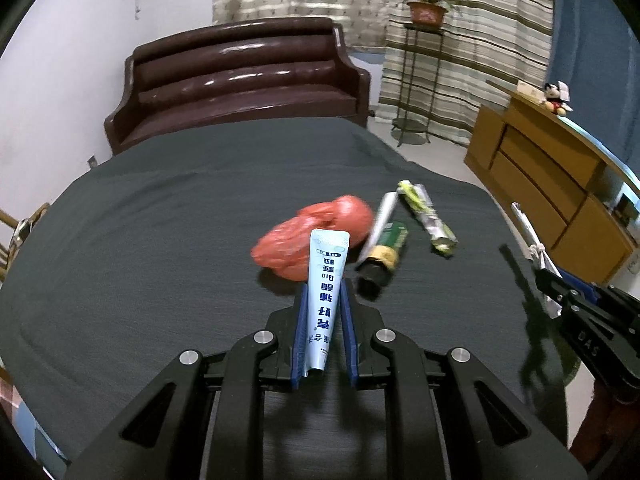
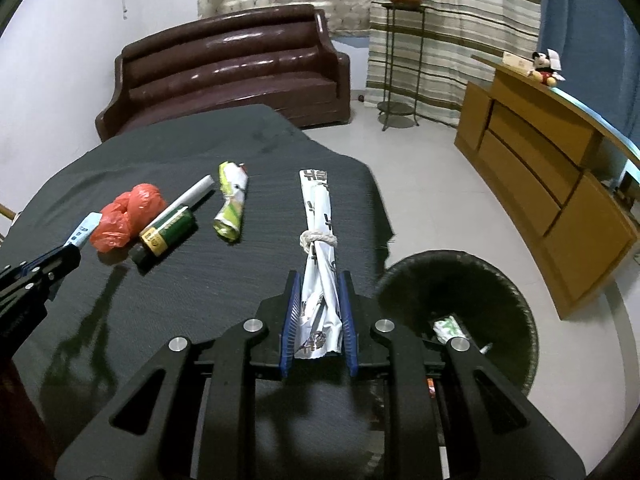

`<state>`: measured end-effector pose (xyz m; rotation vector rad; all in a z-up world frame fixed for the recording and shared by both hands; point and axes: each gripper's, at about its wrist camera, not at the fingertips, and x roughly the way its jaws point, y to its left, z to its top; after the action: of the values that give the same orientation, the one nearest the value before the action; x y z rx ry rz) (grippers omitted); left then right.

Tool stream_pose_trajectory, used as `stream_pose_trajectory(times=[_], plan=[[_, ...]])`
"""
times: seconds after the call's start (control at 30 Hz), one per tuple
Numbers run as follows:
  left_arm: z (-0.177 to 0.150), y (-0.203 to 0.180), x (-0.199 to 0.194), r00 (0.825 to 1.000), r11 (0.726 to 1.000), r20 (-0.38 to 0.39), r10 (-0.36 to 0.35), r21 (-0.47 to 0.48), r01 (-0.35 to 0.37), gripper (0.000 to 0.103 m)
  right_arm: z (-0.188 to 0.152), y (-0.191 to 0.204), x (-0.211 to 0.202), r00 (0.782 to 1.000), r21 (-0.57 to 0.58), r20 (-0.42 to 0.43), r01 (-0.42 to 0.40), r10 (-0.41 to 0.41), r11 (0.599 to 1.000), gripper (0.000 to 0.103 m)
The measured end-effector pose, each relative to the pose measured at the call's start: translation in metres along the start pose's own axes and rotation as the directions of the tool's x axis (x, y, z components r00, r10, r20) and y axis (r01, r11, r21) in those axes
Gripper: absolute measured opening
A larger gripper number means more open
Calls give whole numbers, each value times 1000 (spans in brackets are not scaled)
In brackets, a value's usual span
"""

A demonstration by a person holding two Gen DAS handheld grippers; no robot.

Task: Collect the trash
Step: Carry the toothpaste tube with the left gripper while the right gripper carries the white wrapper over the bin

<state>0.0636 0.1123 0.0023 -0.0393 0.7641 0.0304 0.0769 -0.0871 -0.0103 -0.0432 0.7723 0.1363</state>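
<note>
Tube [image 1: 326, 296] and wrapper [image 2: 320, 264] clamped, both grippers level above table [image 2: 200, 280].

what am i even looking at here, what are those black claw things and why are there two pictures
The black claws are two-finger grippers that a person holds, one in each hand. Each carries a fisheye camera looking along its fingers, so there is one picture per hand.

In the left view, the left gripper is shut on a pale blue tube. In the right view, the right gripper is shut on a rolled white wrapper tied with string.

Both hover over a table with a dark cloth. On it lie a red plastic bag, a small green bottle, a white stick and a crumpled green-white wrapper. A black bin stands on the floor beside the table, with some trash already inside.
</note>
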Motion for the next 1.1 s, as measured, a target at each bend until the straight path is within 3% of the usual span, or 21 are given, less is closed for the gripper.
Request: stream_pose_trajectory(times=[0.6,1.1], plan=[[-4,-91,-3,994,984,13,-109,141,106,17,-19,-77,-23,995,87,30,95,-98,992,19],[-13,-151,-1,988,962,1,-155,227,151,17,-31,-114,-35,990,145,42,128,-135,981,19]])
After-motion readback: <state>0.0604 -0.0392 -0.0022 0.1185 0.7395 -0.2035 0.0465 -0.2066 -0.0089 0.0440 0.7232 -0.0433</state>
